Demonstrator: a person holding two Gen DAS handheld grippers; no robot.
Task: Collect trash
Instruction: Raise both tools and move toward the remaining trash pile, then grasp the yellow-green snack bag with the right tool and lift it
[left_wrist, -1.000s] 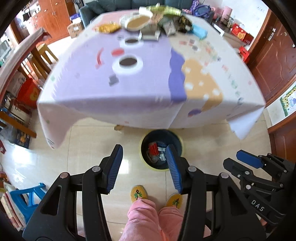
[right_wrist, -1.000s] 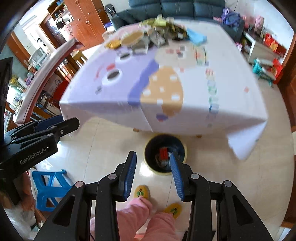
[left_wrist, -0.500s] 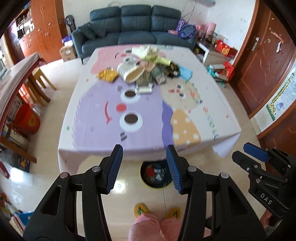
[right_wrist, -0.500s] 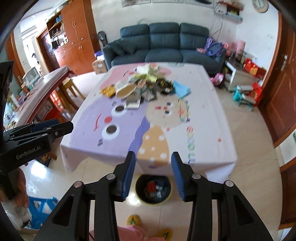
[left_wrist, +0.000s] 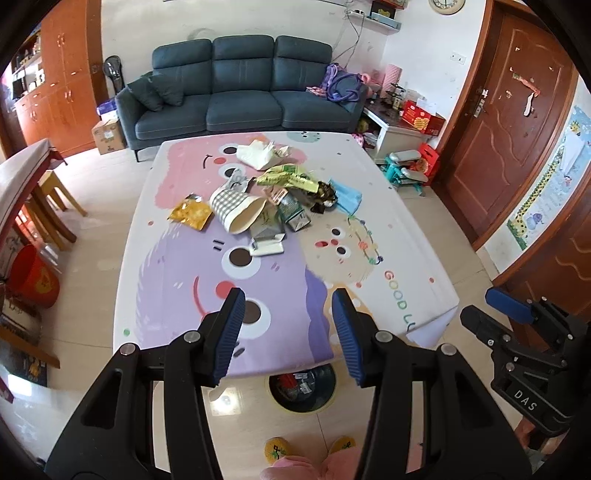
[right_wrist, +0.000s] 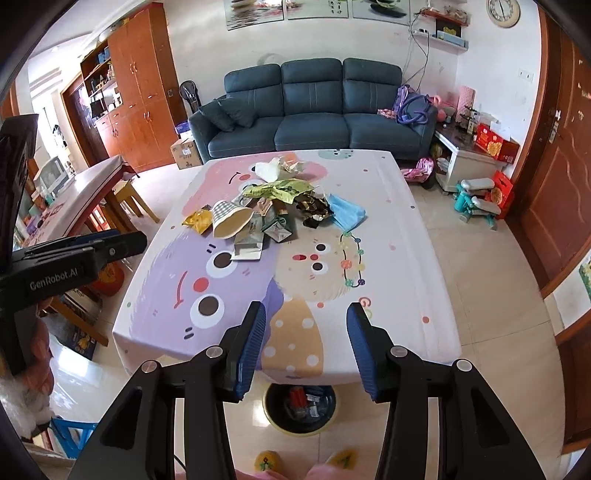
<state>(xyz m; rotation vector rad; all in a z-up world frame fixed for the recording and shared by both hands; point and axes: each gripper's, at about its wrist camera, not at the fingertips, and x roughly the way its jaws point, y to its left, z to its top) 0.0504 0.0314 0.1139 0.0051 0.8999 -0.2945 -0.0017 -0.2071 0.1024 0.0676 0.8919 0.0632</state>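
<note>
Sunlit living room: trash (left_wrist: 269, 199) lies heaped at the far middle of the desk (left_wrist: 399, 236), while a bin (right_wrist: 300, 406) sits on the floor at its near edge. Left tool (left_wrist: 286, 332) hangs spread and empty; right tool (right_wrist: 306, 341), jaws just widened, holds nothing.

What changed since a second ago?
Both grippers, left and right, rose from over the trash bin to look along the table. The right fingers have just been opening, nothing between them. The trash pile stayed put.
</note>
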